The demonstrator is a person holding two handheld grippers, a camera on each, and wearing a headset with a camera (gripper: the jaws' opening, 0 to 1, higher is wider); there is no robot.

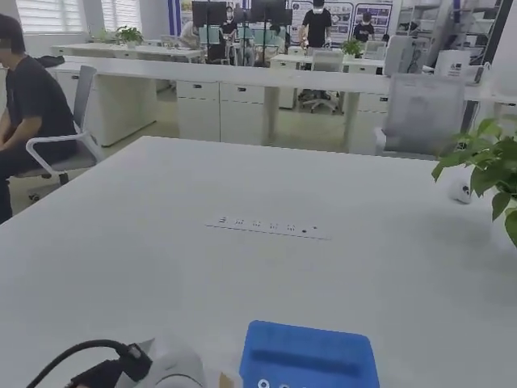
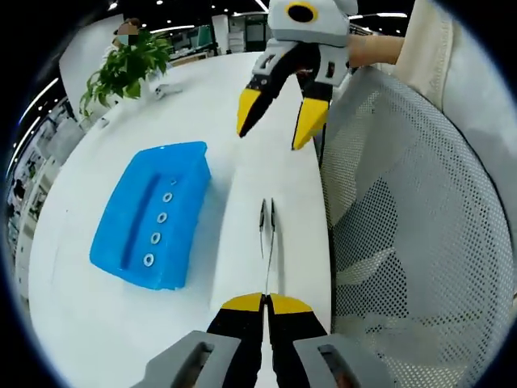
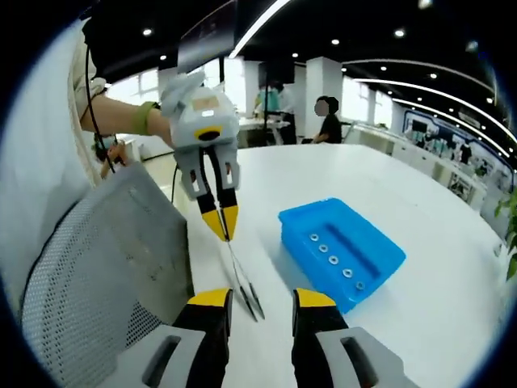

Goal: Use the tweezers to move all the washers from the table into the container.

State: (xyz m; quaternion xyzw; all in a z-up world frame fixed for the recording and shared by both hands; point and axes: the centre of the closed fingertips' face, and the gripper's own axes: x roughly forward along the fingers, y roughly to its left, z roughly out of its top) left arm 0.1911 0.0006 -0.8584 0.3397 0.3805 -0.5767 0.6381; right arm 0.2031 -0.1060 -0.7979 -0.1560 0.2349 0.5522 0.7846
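So the left gripper [image 2: 266, 305] is clamped tight on the back end of the tweezers [image 2: 266, 234], which point straight out to 12 o'clock over the white table [image 2: 242, 174]. The right gripper [image 2: 275, 125] hangs up at 12 too, jaws spread wide with nothing in them, tips facing the tweezers but apart from them. The blue container [image 2: 121, 234] sits at 9 o'clock from the tweezers, and five washers [image 2: 161, 217] are already lined up in a row inside it. A mesh chair [image 2: 404, 226] is at 3 o'clock.
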